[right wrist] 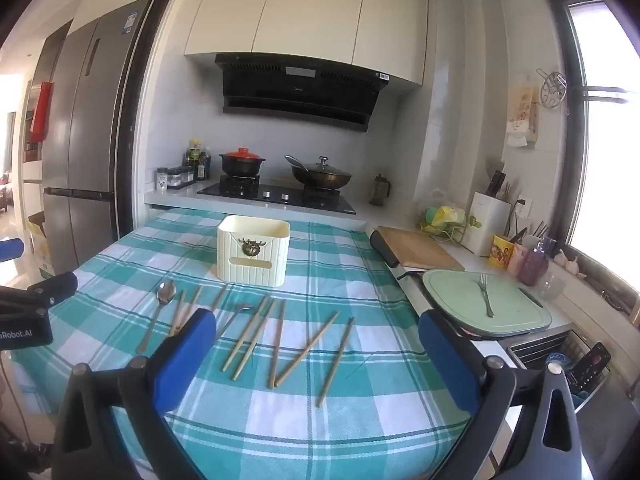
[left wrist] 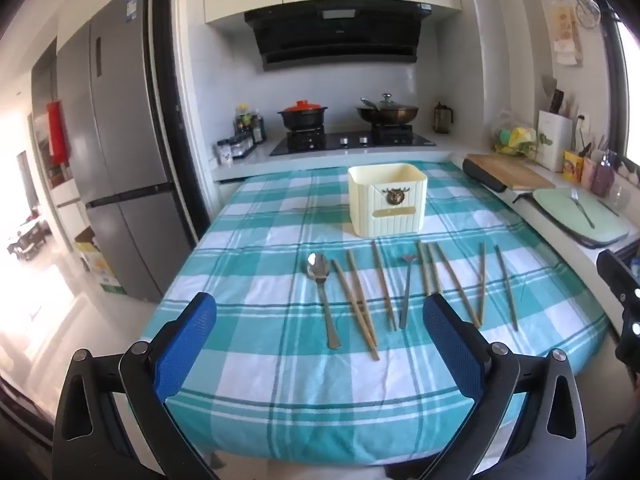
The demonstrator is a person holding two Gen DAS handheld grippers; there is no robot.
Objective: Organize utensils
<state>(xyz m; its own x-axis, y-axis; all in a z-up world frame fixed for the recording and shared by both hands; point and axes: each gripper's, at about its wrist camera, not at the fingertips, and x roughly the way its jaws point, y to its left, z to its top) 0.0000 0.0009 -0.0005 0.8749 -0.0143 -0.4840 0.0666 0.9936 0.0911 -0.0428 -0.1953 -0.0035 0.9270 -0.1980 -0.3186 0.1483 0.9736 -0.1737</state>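
While nothing looked sorted:
Holder (left wrist: 386, 204): no utensil seen inside.
Chopsticks (left wrist: 354, 300), spoon (left wrist: 320, 276): loose on worktop (left wrist: 248, 368) before holder.
Left gripper (left wrist: 320, 344), right gripper (right wrist: 316, 356): fingers wide, empty.

1. My left gripper (left wrist: 320, 344): jaws spread wide, nothing between the blue pads (left wrist: 186, 344), tilted down and forward.
2. My right gripper (right wrist: 316, 354): jaws equally wide, empty, tilted down more shallowly.
3. In the right wrist view, I see the left one at the left edge.
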